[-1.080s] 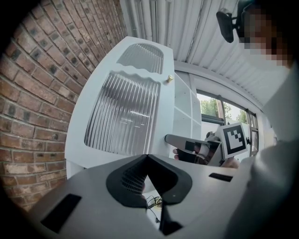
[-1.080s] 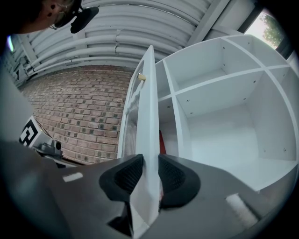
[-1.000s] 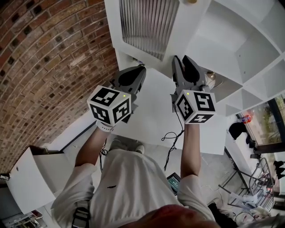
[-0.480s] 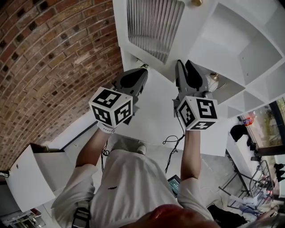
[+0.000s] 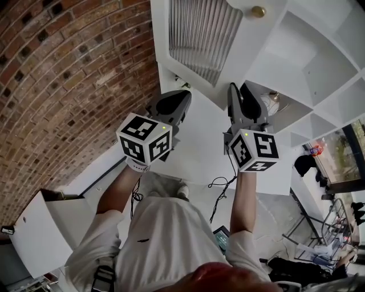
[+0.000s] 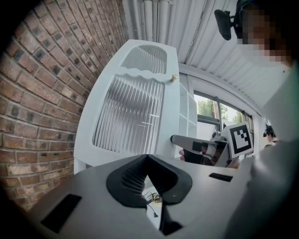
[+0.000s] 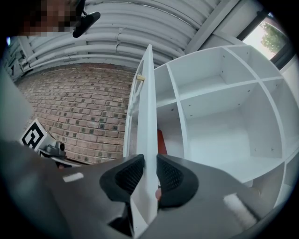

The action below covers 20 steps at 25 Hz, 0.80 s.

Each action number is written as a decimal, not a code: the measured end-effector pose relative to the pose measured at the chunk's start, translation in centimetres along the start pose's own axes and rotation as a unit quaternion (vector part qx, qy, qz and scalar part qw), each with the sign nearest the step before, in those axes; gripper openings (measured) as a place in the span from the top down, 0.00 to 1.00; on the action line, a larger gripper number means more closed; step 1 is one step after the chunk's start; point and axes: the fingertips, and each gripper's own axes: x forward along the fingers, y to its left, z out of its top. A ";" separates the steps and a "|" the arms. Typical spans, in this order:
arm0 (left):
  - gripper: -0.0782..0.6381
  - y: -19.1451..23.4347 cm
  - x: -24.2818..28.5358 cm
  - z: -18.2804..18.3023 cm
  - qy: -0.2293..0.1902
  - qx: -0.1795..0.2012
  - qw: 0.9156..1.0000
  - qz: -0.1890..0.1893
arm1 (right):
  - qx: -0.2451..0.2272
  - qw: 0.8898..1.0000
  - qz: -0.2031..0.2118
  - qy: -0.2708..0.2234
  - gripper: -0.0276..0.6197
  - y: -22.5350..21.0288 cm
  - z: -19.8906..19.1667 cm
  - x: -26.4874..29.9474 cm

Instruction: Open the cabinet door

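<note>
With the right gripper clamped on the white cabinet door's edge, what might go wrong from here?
The right gripper pinches only the thin edge of the white cabinet door with ribbed glass, not its brass knob, so it may slip off as the door swings. The left gripper, shut and empty, sits in front of the door's face, so the door might swing into it.

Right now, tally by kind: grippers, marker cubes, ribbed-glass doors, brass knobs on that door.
Grippers: 2, left gripper, right gripper
Marker cubes: 2, left cube, right cube
Ribbed-glass door: 1
Brass knob: 1
Total: 6
</note>
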 end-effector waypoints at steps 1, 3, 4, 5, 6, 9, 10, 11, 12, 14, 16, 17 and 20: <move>0.88 0.0 -0.2 0.0 0.001 0.000 1.000 -0.002 | -0.001 1.000 -0.003 0.000 0.82 0.2 0.0 -0.1; 0.88 0.1 -0.7 0.1 0.003 0.002 1.000 -0.007 | -0.001 1.000 -0.009 0.000 0.82 0.6 0.1 -0.4; 0.88 0.1 -1.0 0.1 0.004 0.002 1.000 -0.009 | -0.001 1.000 -0.013 0.000 0.82 0.8 0.1 -0.5; 0.88 0.2 -1.3 0.2 0.005 0.003 1.000 -0.011 | -0.001 1.000 -0.016 0.000 0.82 1.1 0.1 -0.7; 0.88 0.3 -1.6 0.3 0.005 0.003 1.000 -0.013 | -0.001 1.000 -0.020 0.000 0.82 1.3 0.1 -0.8; 0.88 0.7 -2.6 0.4 0.005 0.003 1.000 -0.016 | -0.003 1.000 -0.029 0.000 0.82 2.1 0.2 -1.2; 0.88 0.7 -2.9 0.4 0.006 0.003 1.000 -0.017 | -0.003 0.999 -0.032 0.000 0.82 2.3 0.2 -1.3; 0.88 0.8 -3.1 0.4 0.006 0.003 1.000 -0.019 | -0.004 0.999 -0.034 0.000 0.82 2.6 0.2 -1.5; 0.88 0.8 -3.4 0.4 0.007 0.002 1.000 -0.020 | -0.004 0.999 -0.036 0.000 0.82 2.8 0.2 -1.7; 0.88 0.8 -3.8 0.3 0.009 0.001 1.000 -0.024 | -0.005 0.999 -0.040 0.001 0.82 3.4 0.3 -2.0; 0.88 0.8 -4.3 0.3 0.010 0.000 1.000 -0.029 | -0.005 0.999 -0.044 0.001 0.82 4.0 0.3 -2.2; 0.88 0.9 -4.5 0.4 0.010 -0.001 0.999 -0.031 | -0.005 0.999 -0.046 0.002 0.82 4.3 0.3 -2.3; 0.88 1.0 -5.3 0.4 0.009 -0.004 0.999 -0.037 | -0.008 0.999 -0.050 0.003 0.82 5.5 0.3 -2.6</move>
